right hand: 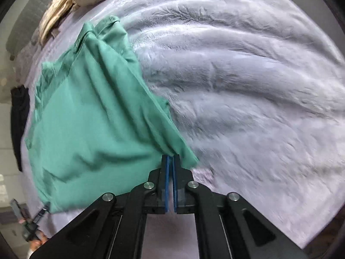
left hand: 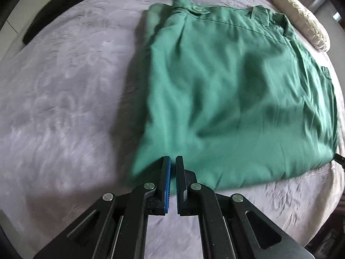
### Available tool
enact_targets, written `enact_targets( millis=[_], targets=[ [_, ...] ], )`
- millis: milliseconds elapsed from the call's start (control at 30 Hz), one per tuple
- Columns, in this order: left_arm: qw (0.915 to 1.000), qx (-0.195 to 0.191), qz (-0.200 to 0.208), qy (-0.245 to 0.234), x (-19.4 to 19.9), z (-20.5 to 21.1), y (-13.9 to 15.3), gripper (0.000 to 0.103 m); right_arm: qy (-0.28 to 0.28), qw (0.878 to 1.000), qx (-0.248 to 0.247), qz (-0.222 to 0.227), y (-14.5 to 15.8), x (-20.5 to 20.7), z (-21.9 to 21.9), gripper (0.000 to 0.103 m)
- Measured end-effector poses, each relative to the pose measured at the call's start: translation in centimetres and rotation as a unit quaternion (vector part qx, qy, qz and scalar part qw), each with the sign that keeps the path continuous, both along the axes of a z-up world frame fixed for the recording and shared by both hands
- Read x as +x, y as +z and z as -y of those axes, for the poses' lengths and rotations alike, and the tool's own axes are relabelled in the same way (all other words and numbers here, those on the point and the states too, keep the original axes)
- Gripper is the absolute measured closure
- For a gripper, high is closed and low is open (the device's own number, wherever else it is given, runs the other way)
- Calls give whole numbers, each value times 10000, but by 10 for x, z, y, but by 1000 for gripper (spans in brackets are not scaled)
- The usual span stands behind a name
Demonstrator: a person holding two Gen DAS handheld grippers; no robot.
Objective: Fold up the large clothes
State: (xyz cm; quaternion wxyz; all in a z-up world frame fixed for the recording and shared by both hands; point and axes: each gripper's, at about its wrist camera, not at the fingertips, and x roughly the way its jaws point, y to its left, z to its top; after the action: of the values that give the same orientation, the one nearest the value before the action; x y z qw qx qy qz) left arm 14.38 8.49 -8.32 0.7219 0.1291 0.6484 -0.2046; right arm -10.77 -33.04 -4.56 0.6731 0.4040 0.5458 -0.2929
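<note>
My left gripper (left hand: 173,161) points down at the near left corner of the green trousers (left hand: 232,90). Its blue pads stand close together with a thin gap, and the picture is too smeared to show whether any cloth sits between them — I think not. The trousers lie folded on the grey bedspread (left hand: 64,99), filling the middle and right of that view, with the buttoned waistband (left hand: 199,9) toward the top. My right gripper (right hand: 171,158) has its fingers pressed together, and a bunched corner of the trousers (right hand: 90,112) runs right up to the tips — it looks pinched there. A cream pillow (right hand: 64,0) sits in the upper left of the right view, and a dark garment (right hand: 19,116) hangs at its left edge.
</note>
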Motion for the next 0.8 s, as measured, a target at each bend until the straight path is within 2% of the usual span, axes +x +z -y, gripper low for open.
enact_targets(
  millis=[200, 367, 400, 433, 467, 500, 533, 567, 733, 767, 800],
  targets=[
    [9987, 464, 107, 180, -19, -36, 27, 98, 152, 9981, 502, 314, 18, 10, -50, 99],
    [9990, 334, 117, 269, -31, -55, 46, 98, 526, 9942, 836, 428, 26, 29, -97, 99],
    [9990, 317, 129, 278, -35, -61, 51, 88, 601, 9933, 883, 434, 27, 36, -109, 99],
    [9990, 321, 130, 294, -42, -72, 57, 32, 660, 9926, 922, 443, 29, 37, -117, 98],
    [9985, 395, 141, 358, -44, -76, 60, 0, 708, 9920, 947, 445, 30, 42, -125, 91],
    [9975, 470, 266, 460, -43, -73, 60, 2, 751, 9916, 958, 445, 32, 44, -130, 70],
    [9973, 484, 299, 462, -45, -73, 60, 1, 801, 9913, 951, 442, 34, 46, -136, 55],
    [9979, 400, 276, 422, -48, -77, 62, 1, 867, 9910, 903, 470, 38, 50, -142, 33],
    [9976, 318, 371, 486, -47, -93, 68, 1, 1192, 9890, 780, 410, 47, 70, -164, 32],
    [9975, 309, 381, 508, -43, -85, 64, 1, 1232, 9890, 723, 386, 48, 74, -169, 28],
    [9976, 288, 357, 515, -43, -87, 65, 1, 1260, 9890, 669, 393, 50, 74, -172, 18]
  ],
)
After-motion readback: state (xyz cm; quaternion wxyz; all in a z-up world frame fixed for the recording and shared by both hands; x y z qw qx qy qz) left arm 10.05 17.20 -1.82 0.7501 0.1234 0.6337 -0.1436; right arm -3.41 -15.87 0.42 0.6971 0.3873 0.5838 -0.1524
